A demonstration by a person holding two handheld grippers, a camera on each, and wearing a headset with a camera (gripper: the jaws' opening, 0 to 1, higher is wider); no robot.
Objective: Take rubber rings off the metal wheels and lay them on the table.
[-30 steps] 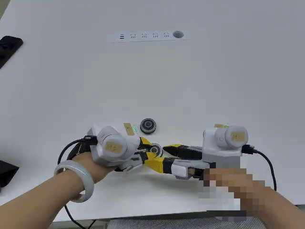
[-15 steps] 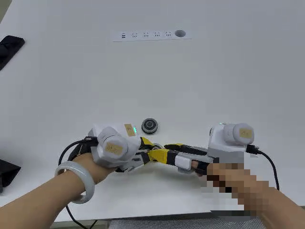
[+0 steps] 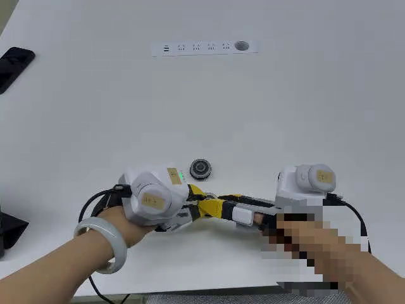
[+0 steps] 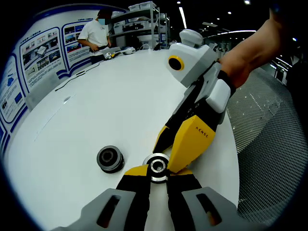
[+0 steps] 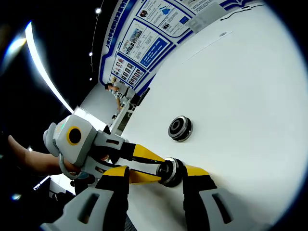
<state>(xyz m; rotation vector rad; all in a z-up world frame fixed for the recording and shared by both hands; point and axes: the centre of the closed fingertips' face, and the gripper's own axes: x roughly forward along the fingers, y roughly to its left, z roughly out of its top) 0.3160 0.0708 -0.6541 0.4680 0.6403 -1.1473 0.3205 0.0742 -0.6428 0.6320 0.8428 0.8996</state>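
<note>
A small metal wheel with a black rubber ring [image 4: 158, 167] is held low over the white table, between both grippers. My left gripper [image 4: 158, 171] is shut on it from the left, its yellow tips on either side of the hub. My right gripper [image 5: 164, 174] is shut on the same wheel [image 5: 169, 172] from the right. In the head view the two grippers meet nose to nose near the table's front edge, left gripper [image 3: 196, 204] and right gripper [image 3: 213, 204]. A second wheel with a black ring [image 3: 201, 168] lies flat just beyond them.
A white power strip [image 3: 204, 47] lies at the far side of the table [image 3: 304, 107]. A dark object [image 3: 14, 64] sits at the left edge. Cables trail from both grippers off the front edge. In the left gripper view a person [image 4: 98, 30] stands far off.
My right gripper has drawn slightly to the right and rolled, still on the wheel. My left gripper keeps its hold. The second wheel has not moved.
</note>
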